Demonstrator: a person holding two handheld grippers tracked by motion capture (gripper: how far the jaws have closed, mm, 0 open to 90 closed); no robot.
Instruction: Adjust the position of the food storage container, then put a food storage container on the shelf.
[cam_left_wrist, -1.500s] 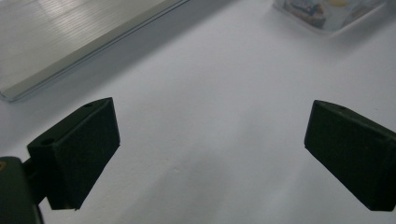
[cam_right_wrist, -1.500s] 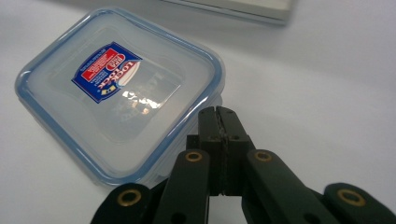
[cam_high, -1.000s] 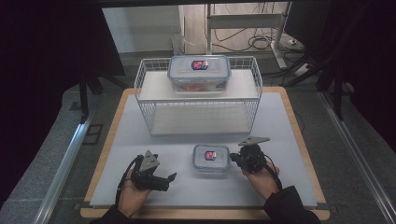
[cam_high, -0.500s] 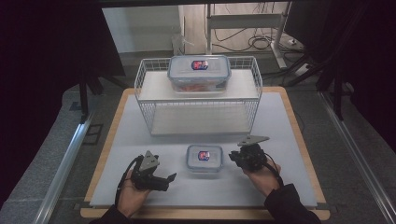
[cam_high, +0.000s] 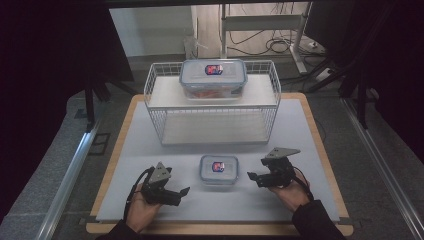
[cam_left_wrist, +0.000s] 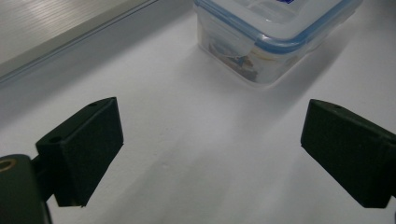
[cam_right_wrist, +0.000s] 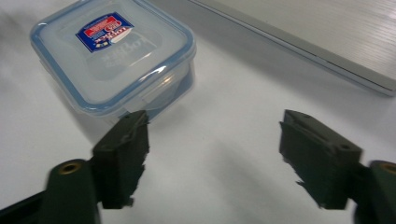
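**A:** ok so where's everything sitting? I see a small square clear plastic container with a blue-rimmed lid (cam_high: 219, 169) near the front of the pale grey worktop (cam_high: 310, 130), red and blue label on top.

**B:** yep, flat on the worktop, lid clipped on, right between the two tongs. The left tongs (cam_high: 176, 192) are just beside it on one side, the right tongs (cam_high: 253, 178) just beside it on the other. Neither touches it.

**A:** and the tongs themselves?

**B:** both spread wide with nothing in them. In the left gripper view the black pads (cam_left_wrist: 84, 147) stand far apart over bare worktop, container (cam_left_wrist: 275, 37) ahead of them. Same in the right gripper view: a wide gap, and the container (cam_right_wrist: 112, 56) lies past the left-hand jaw.

**A:** what's behind?

**B:** a white wire basket rack (cam_high: 212, 117), with a bigger rectangular clear lidded container (cam_high: 213, 79) on its top shelf. Well apart from the small one.
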